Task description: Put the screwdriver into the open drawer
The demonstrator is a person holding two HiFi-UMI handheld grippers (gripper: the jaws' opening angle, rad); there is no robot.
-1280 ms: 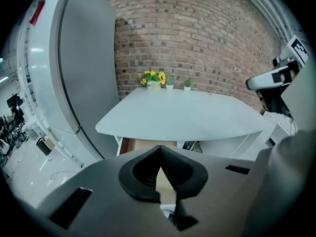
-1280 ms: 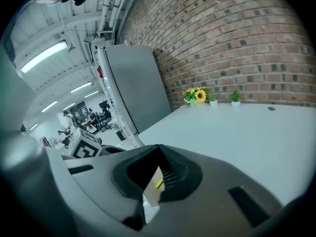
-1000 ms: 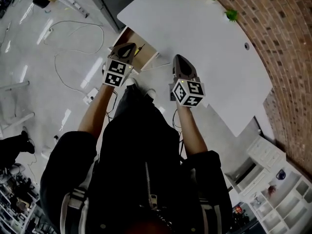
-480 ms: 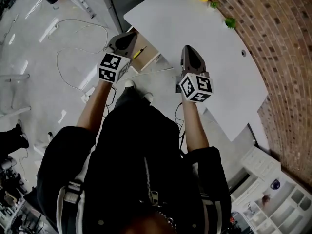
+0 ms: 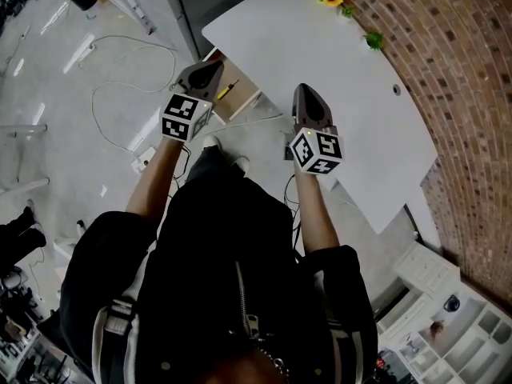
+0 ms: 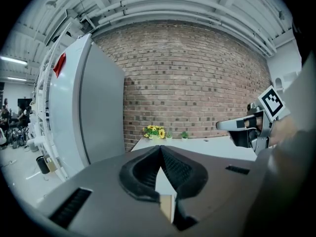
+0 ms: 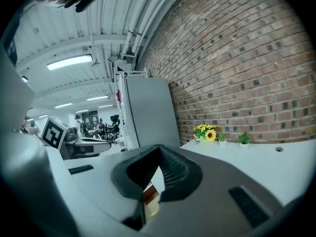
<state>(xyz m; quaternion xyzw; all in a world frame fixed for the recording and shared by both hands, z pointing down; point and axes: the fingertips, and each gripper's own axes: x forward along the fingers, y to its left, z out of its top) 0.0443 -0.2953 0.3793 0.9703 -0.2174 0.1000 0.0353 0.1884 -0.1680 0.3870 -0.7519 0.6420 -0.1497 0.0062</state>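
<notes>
Two grippers hang in front of the person, both lifted clear of the white table and neither one carrying anything. The left gripper sits just above the open drawer at the table's near edge, and its own view shows the tips pressed together with nothing between them. The right gripper is over the tabletop, just beside the drawer, and its tips meet in the same way. The yellow-handled screwdriver lies inside the drawer, touching neither tool. From where I stand the placing step looks done. I'd guess nothing is left to grasp, so the next move only calls for drawing both grippers back without knocking the drawer front.
</notes>
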